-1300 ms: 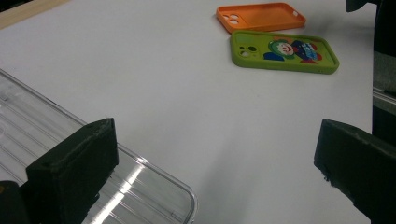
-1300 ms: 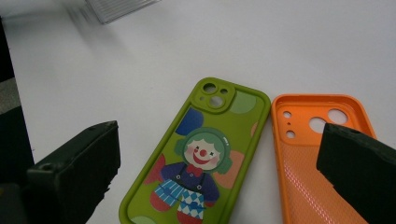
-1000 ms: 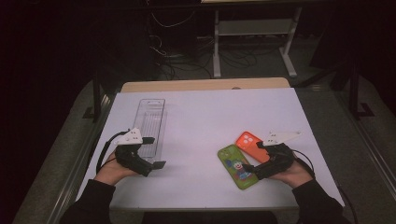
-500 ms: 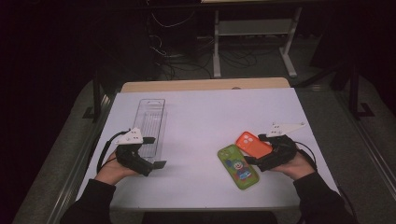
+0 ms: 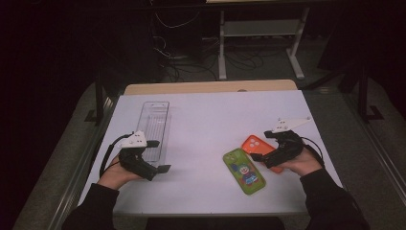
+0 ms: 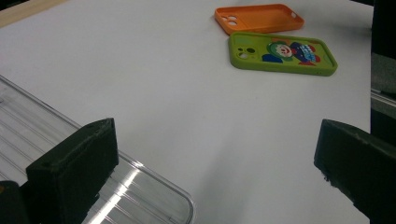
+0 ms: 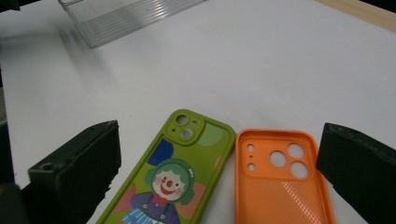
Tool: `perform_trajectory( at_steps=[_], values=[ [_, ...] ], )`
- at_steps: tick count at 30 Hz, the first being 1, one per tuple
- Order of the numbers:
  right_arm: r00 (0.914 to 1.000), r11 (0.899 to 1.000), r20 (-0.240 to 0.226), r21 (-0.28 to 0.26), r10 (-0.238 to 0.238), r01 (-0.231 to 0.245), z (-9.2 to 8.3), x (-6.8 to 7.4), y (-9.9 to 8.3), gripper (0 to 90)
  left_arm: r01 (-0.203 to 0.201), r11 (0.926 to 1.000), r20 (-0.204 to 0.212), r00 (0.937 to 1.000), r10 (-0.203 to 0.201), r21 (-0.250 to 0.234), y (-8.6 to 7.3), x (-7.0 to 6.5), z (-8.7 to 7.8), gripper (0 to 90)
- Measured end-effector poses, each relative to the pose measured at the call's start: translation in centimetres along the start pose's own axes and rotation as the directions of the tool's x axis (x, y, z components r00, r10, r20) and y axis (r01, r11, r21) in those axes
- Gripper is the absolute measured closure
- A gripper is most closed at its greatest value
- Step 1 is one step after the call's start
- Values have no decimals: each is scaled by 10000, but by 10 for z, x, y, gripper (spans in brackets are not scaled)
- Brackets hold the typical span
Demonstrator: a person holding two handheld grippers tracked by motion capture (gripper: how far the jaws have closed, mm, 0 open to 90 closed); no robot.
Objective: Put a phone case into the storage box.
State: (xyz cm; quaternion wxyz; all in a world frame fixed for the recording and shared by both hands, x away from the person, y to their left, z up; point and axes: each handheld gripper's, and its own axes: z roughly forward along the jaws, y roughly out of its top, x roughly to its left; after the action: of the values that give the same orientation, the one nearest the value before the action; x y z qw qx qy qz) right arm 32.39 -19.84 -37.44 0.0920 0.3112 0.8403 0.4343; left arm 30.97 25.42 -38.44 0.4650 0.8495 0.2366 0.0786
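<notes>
Two phone cases lie side by side on the white table at the right. The green case has a clown picture and lies back up. The orange case lies hollow side up just beyond it. My right gripper hovers open over their near ends, both cases between its jaws' lines, holding nothing. My left gripper stands open at the left. One jaw is over the near corner of a clear plastic tray.
The white table top ends in a wooden strip at the far side. Metal rails run along both sides. Beyond the table stand a dark floor, cables and a white desk frame.
My right gripper has drifted a little away from the person, over the orange case. The left gripper, the tray and both cases have stayed put.
</notes>
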Motion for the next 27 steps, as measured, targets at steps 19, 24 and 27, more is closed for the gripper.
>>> perform_trajectory(
  at_steps=[19,24,27],
  values=[
    [9991,9990,331,-345,280,-268,0,-33,18,0,29,9999,-3,10000,-29,130,1,0,1,0],
    [9986,9989,424,-349,318,-304,0,-39,21,0,-50,9998,4,10000,50,167,2,1,1,0],
    [9979,9989,534,-303,363,-347,2,-44,23,0,44,9999,12,10000,-44,137,1,1,2,0]
  ],
)
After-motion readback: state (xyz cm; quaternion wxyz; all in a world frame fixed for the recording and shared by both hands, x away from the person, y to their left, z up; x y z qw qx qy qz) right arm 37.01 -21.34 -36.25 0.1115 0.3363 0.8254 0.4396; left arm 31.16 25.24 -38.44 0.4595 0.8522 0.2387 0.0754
